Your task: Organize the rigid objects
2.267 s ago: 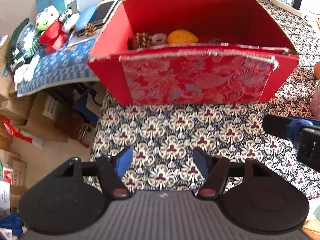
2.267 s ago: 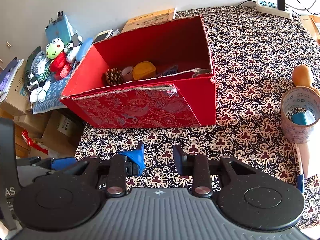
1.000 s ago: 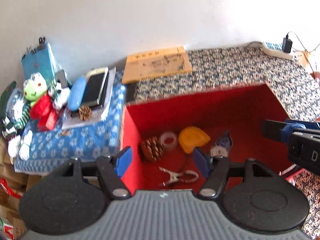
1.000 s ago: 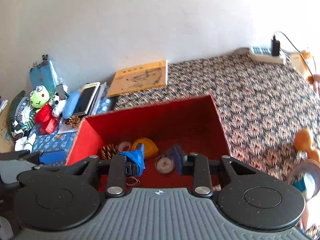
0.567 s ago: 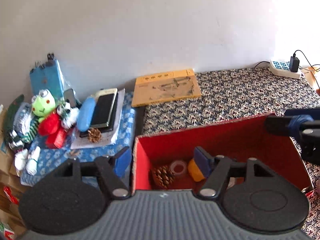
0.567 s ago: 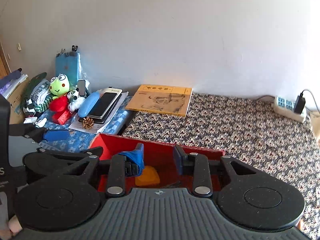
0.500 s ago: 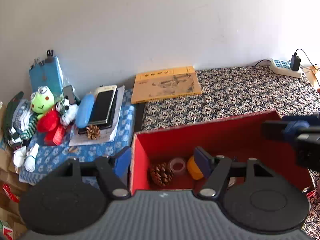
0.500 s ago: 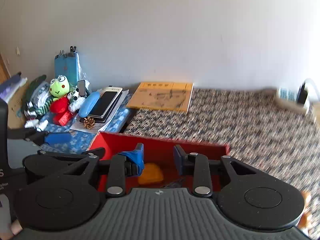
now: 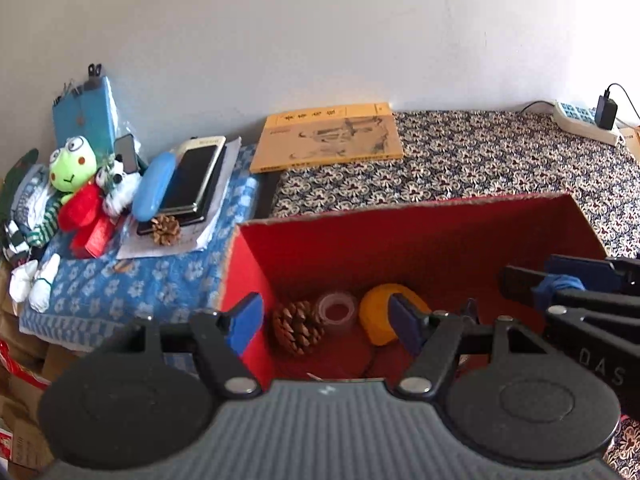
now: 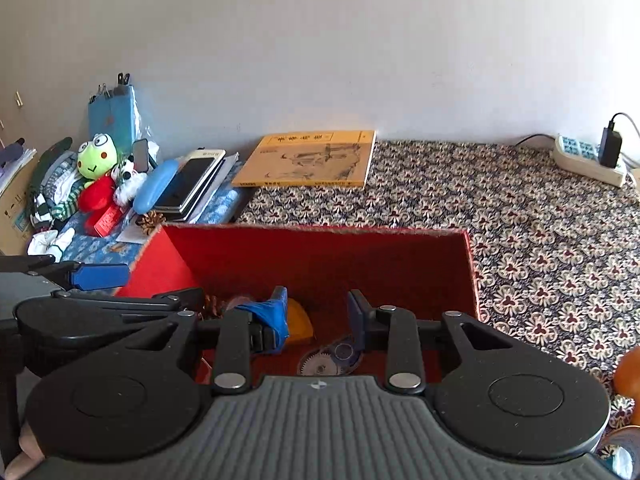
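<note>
The red box (image 9: 420,248) stood on the patterned tablecloth (image 10: 540,216), and its open interior lay directly ahead of and below both sets of fingers. Since 2.3 s ago both cameras had risen from table level, where only the brocade front of the box faced them, to a raised position looking down over the near rim; in the last half second the view altered little, so the lift appeared to have settled.

The left gripper (image 9: 326,318) had its fingers spread wide and held nothing, as in the earlier frames. The left fingertip sat outside the box's left wall, the right fingertip over the interior. The right gripper (image 10: 318,316) also had its fingers apart and empty, both over the box, with a scrap of blue material loose on the left finger.

Inside the box, between and just beyond the left gripper's fingers, lay the orange object (image 9: 382,312), beside the right fingertip; then the pine cone (image 9: 298,326); then the clear tape roll (image 9: 336,308) between those two. Below the right gripper's fingers lay a small geared dispenser (image 10: 332,360).

Judgement: neither gripper carried an item, the rigid objects seen were already boxed, and the raised stance suggested inspection of the contents or a reach into them. A second pine cone (image 9: 165,230) remained outside, well to the left of the left gripper's fingers
</note>
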Demonstrator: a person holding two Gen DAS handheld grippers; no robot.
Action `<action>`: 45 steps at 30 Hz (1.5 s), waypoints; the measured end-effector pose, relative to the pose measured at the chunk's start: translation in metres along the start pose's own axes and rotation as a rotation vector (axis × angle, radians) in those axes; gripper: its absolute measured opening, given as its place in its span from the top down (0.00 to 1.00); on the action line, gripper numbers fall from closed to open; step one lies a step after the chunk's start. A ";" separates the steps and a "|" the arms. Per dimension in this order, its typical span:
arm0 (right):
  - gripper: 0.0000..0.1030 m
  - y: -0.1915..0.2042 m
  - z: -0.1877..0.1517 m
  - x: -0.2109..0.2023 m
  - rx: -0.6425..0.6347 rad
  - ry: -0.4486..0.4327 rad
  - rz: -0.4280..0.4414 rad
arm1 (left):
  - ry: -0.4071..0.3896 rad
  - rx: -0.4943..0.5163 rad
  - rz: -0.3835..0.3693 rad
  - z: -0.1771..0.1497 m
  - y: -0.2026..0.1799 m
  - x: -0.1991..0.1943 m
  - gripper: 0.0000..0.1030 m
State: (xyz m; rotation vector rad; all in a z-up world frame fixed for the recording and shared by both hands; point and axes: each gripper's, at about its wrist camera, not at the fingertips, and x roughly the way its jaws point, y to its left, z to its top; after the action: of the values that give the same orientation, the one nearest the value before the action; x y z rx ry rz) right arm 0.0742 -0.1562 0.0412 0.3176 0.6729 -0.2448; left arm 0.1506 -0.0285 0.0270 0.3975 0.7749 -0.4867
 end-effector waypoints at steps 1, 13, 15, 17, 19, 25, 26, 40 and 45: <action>0.85 -0.002 -0.001 0.003 0.007 0.003 -0.003 | 0.004 0.003 -0.001 0.000 -0.002 0.003 0.31; 0.85 -0.016 -0.008 0.029 0.042 -0.014 -0.014 | 0.039 0.010 0.002 -0.003 -0.005 0.034 0.31; 0.85 -0.018 -0.008 0.032 0.045 -0.008 -0.012 | 0.049 0.010 0.000 -0.004 -0.005 0.038 0.31; 0.85 -0.020 -0.008 0.034 0.058 -0.001 -0.001 | 0.057 0.010 -0.002 -0.005 -0.005 0.041 0.31; 0.85 -0.021 -0.007 0.035 0.063 0.005 0.003 | 0.061 0.015 -0.002 -0.006 -0.006 0.043 0.31; 0.85 -0.020 -0.007 0.038 0.058 0.015 -0.013 | 0.065 0.016 -0.013 -0.004 -0.007 0.047 0.31; 0.85 -0.020 -0.007 0.038 0.054 0.017 -0.018 | 0.068 0.017 -0.011 -0.003 -0.007 0.048 0.31; 0.85 -0.024 -0.007 0.044 0.101 0.050 -0.073 | 0.136 -0.006 -0.049 -0.005 -0.003 0.062 0.31; 0.85 -0.024 -0.007 0.045 0.094 0.054 -0.095 | 0.136 0.000 -0.048 -0.006 -0.005 0.062 0.31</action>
State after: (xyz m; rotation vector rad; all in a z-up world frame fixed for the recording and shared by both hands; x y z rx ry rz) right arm 0.0965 -0.1811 0.0025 0.3831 0.7320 -0.3605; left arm 0.1826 -0.0458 -0.0237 0.4161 0.9171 -0.5080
